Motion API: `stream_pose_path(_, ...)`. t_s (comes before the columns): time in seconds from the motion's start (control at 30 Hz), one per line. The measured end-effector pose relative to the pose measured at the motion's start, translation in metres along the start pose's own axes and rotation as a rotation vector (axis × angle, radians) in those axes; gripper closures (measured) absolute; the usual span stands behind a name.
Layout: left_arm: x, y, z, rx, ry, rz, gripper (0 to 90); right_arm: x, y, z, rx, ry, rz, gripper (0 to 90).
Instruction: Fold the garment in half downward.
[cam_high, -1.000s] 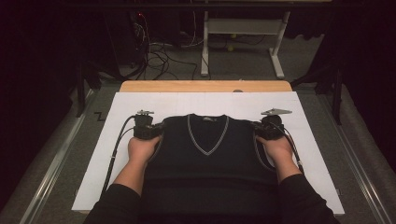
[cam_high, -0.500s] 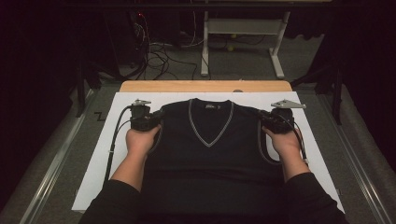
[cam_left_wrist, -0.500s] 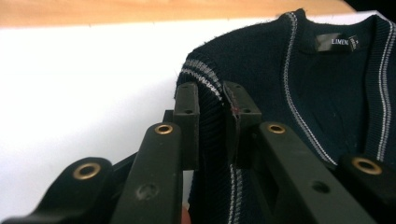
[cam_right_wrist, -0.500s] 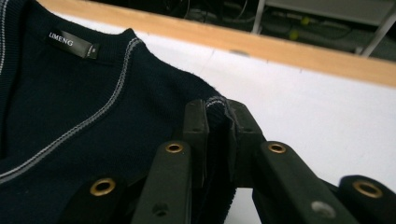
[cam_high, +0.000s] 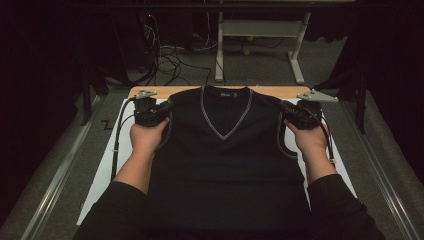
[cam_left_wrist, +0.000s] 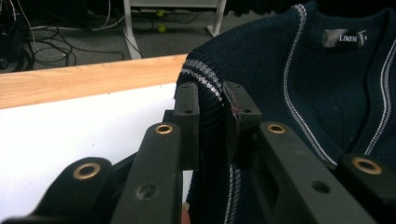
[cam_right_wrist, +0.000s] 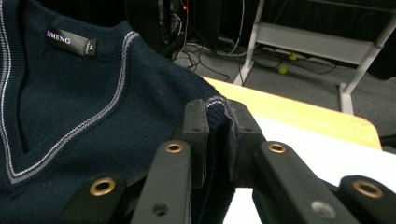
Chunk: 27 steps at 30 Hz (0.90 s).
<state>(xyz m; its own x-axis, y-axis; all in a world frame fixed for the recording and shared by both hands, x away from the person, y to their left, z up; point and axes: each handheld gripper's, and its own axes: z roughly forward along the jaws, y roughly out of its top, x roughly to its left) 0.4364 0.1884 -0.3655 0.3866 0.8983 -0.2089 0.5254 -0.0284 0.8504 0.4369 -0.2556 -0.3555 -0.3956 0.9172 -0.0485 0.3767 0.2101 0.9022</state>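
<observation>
From above, a dark sleeveless sweater (cam_high: 225, 150) lies flat on the white sheet (cam_high: 107, 165), collar at the far edge by the wooden strip (cam_high: 165, 91), with the left gripper (cam_high: 167, 107) and right gripper (cam_high: 282, 106) each at a shoulder. Left gripper view: jaws clamped on the ribbed armhole edge (cam_left_wrist: 210, 116). Right gripper view: jaws likewise pinch the right shoulder trim (cam_right_wrist: 215, 121), so I'd keep both pulls level and even, to spread the cloth without wrinkles.
</observation>
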Motion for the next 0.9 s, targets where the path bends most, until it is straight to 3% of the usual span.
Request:
stream_pose_path(0.3, 0.006, 0.009, -0.003, -0.045, 0.018, -0.025, 74.0, 0.001, 0.019, -0.004, -0.048, -0.027, -0.026, 80.2)
stream_pose_path(0.53, 0.004, 0.020, -0.007, -0.076, 0.045, 0.001, 74.0, 0.000, 0.041, -0.009, -0.090, -0.040, -0.036, 80.4)
stream_pose_path(0.67, 0.001, 0.027, -0.009, -0.098, 0.041, 0.005, 74.1, 0.000, 0.053, -0.014, -0.122, -0.043, -0.033, 80.4)
stream_pose_path(0.9, -0.001, 0.040, -0.012, -0.127, 0.045, 0.010, 74.2, -0.001, 0.060, -0.016, -0.142, -0.058, -0.030, 80.5)
